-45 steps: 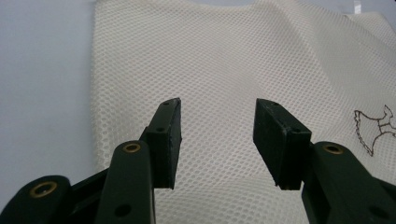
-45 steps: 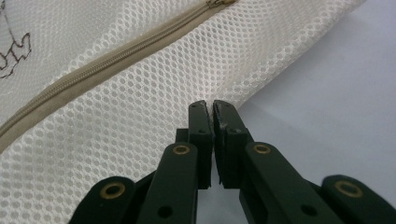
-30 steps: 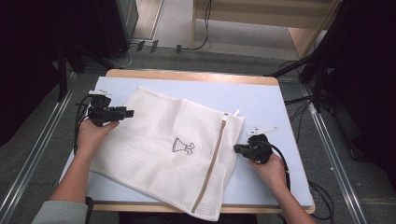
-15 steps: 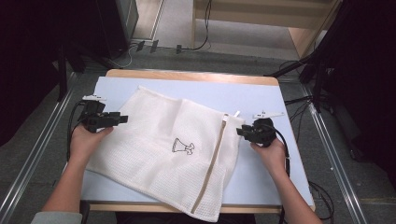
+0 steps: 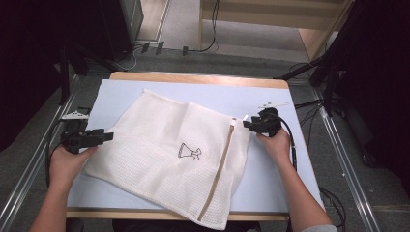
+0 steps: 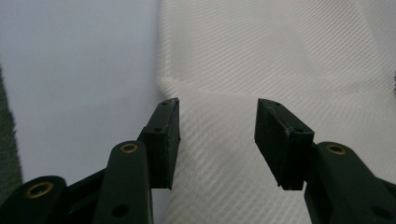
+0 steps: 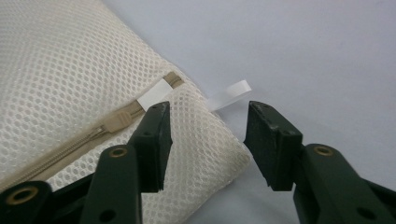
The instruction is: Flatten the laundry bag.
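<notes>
The mesh laundry bag [image 5: 179, 154] lies flat between both claws: left claw [image 5: 107, 136] released at its edge, right claw [image 5: 246, 124] just opened, off its zipper corner.

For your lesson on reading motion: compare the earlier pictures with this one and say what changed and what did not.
The right gripper moved up along the mesh laundry bag to its zip-end corner; its jaws have just been opening, the corner loose between them. The left gripper drew back off the bag's left edge, open. The bag stayed flat on the table.

No readable text; the mesh bag [image 5: 169, 159] bears only a small black drawing [image 5: 190, 152]
</notes>
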### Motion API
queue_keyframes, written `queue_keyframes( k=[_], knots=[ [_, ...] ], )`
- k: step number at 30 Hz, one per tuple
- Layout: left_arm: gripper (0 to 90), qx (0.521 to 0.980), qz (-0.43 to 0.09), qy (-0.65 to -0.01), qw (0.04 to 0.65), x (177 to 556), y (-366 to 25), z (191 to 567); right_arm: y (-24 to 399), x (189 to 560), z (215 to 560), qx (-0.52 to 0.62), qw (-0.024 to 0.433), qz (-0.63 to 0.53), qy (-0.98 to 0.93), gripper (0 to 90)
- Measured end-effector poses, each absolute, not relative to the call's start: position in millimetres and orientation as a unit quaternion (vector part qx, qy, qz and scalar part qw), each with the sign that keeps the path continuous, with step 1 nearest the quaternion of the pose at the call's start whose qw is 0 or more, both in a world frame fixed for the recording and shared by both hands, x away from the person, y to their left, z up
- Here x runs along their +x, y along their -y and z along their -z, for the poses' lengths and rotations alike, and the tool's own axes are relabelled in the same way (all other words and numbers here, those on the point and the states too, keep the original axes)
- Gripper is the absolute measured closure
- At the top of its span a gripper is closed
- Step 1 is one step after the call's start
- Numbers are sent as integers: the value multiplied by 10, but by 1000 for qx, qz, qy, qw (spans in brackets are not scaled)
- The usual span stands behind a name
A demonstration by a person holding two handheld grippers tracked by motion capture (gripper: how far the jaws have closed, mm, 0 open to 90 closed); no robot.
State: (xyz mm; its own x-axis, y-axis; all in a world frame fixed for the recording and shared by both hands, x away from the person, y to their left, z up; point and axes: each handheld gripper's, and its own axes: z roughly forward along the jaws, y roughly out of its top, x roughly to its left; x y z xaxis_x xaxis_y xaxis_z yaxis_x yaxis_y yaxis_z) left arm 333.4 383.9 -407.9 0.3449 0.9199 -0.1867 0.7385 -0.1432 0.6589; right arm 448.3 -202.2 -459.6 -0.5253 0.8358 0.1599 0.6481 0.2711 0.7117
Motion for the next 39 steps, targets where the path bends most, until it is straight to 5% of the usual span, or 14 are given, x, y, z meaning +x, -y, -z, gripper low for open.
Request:
queue_keyframes(
  k=[8, 13, 14, 18, 22, 39],
  knots=[
    [458, 739, -103, -578, 332, 3234, -3951, 4246, 1934, 4581, 4701, 459, 121, -367, -800, 500],
    [574, 746, -81, -586, 306, 3308, -3918, 4373, 1912, 4572, 4741, 451, 124, -357, -809, 649],
    [656, 742, -71, -593, 305, 3332, -3944, 4410, 1919, 4565, 4737, 455, 114, -360, -806, 760],
    [791, 731, -58, -603, 315, 3362, -4008, 4434, 1898, 4546, 4726, 450, 112, -354, -812, 828],
    [878, 732, -48, -602, 315, 3393, -4000, 4441, 1873, 4535, 4714, 447, 118, -349, -815, 838],
    [899, 732, -86, -579, 349, 3982, -3785, 4293, 2220, 4167, 4686, 471, 115, -351, -801, 835]
  ],
)
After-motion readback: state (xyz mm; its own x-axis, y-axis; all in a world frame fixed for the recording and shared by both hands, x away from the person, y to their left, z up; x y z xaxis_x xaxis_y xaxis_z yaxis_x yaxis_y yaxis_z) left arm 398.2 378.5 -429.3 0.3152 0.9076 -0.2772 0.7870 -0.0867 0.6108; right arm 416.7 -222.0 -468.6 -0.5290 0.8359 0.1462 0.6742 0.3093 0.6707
